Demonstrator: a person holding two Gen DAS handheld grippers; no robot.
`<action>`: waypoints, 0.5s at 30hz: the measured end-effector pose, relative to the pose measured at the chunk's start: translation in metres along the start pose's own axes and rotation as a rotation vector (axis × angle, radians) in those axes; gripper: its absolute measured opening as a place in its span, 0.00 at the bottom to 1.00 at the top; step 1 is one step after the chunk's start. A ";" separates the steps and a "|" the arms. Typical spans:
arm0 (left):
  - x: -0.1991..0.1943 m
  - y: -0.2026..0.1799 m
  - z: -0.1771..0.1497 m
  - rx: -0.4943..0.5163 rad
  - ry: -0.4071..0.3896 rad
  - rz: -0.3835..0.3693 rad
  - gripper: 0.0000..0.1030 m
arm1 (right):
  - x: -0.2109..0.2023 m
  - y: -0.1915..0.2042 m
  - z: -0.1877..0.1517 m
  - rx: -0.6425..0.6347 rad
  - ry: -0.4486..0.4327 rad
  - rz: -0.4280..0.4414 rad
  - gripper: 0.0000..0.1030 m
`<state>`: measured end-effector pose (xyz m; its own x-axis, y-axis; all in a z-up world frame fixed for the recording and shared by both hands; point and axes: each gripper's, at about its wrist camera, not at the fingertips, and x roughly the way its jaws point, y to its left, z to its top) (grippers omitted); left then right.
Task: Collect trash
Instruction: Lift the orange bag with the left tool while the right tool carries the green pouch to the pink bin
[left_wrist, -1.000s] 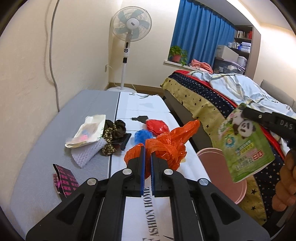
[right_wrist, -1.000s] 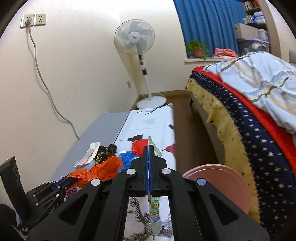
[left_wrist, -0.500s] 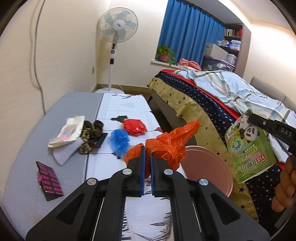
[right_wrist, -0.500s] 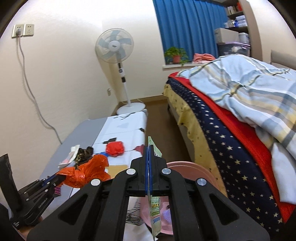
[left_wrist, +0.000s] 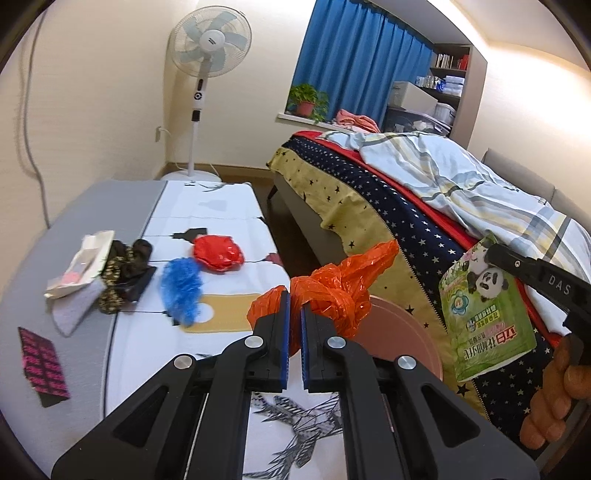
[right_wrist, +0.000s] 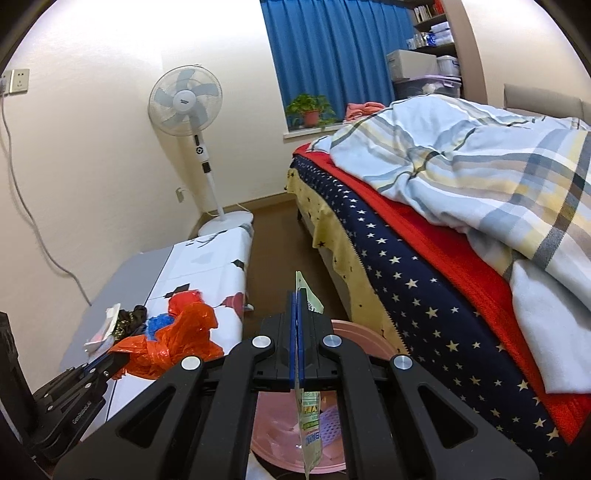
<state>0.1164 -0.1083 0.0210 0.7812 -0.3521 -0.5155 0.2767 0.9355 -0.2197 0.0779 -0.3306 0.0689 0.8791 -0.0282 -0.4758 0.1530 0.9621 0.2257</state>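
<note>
My left gripper is shut on a crumpled orange plastic bag, held above the low table's right edge beside a pink bin. The same orange bag and the left gripper show at lower left in the right wrist view. My right gripper is shut on a green panda-print packet, which hangs edge-on over the pink bin. In the left wrist view that packet dangles at the right, held by the right gripper, with a person's hand below.
On the low table lie a red bag, a blue crumpled piece, dark patterned cloth, a white wrapper and a pink-black packet. A bed fills the right. A standing fan is at the back.
Both grippers have swung to the right with their loads, away from the table's clutter. The pink bin now sits under the right gripper, and the table items have slid left in view.
</note>
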 end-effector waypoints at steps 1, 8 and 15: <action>0.003 -0.003 0.000 0.001 0.001 -0.004 0.04 | 0.000 -0.001 -0.001 -0.001 -0.003 -0.004 0.01; 0.018 -0.024 0.001 0.041 0.004 -0.030 0.04 | 0.004 -0.006 -0.001 0.009 -0.021 -0.037 0.01; 0.037 -0.039 0.000 0.054 0.022 -0.052 0.04 | 0.010 -0.017 -0.001 0.035 -0.018 -0.085 0.01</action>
<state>0.1342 -0.1578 0.0104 0.7525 -0.3999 -0.5232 0.3467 0.9161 -0.2015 0.0837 -0.3473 0.0598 0.8702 -0.1141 -0.4793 0.2426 0.9459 0.2153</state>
